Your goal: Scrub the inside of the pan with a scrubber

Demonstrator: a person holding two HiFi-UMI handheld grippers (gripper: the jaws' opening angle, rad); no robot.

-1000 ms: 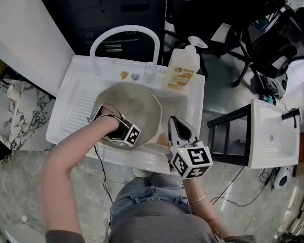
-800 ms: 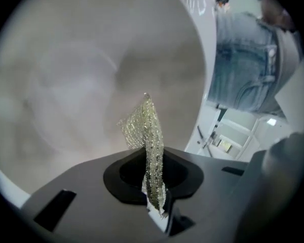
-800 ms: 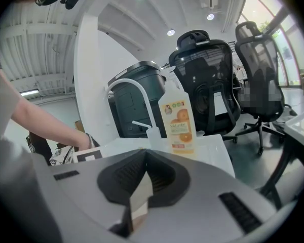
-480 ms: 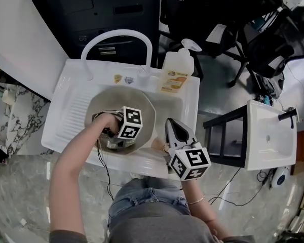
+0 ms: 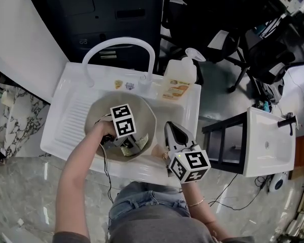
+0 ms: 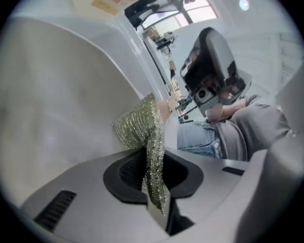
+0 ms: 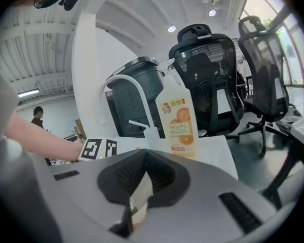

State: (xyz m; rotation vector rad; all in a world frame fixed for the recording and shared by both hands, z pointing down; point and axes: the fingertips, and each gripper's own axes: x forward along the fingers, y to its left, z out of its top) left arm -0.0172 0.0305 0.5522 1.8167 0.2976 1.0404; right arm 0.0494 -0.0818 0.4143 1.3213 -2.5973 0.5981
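The grey-beige pan (image 5: 137, 110) sits in the white sink (image 5: 73, 115). My left gripper (image 5: 133, 146) is inside the pan, shut on a silvery-green mesh scrubber (image 5: 141, 140). The scrubber (image 6: 139, 128) presses on the pan's inner wall (image 6: 55, 110) near its right rim, pinched between my left gripper's (image 6: 153, 186) jaws. My right gripper (image 5: 171, 135) hovers at the sink's near right edge. A pale strip sits between the shut jaws of my right gripper (image 7: 138, 199); it looks like the pan's handle (image 7: 140, 192), most of it hidden.
An arched white faucet (image 5: 119, 47) stands at the sink's back. An orange-label soap bottle (image 5: 178, 80) stands at the back right corner, and the soap bottle (image 7: 177, 116) is straight ahead of my right gripper. Office chairs (image 5: 273, 39) and a second basin (image 5: 271, 140) lie to the right.
My left gripper has swung round inside the pan, carrying the scrubber from the near left wall toward the near right wall. The right gripper has stayed almost still.
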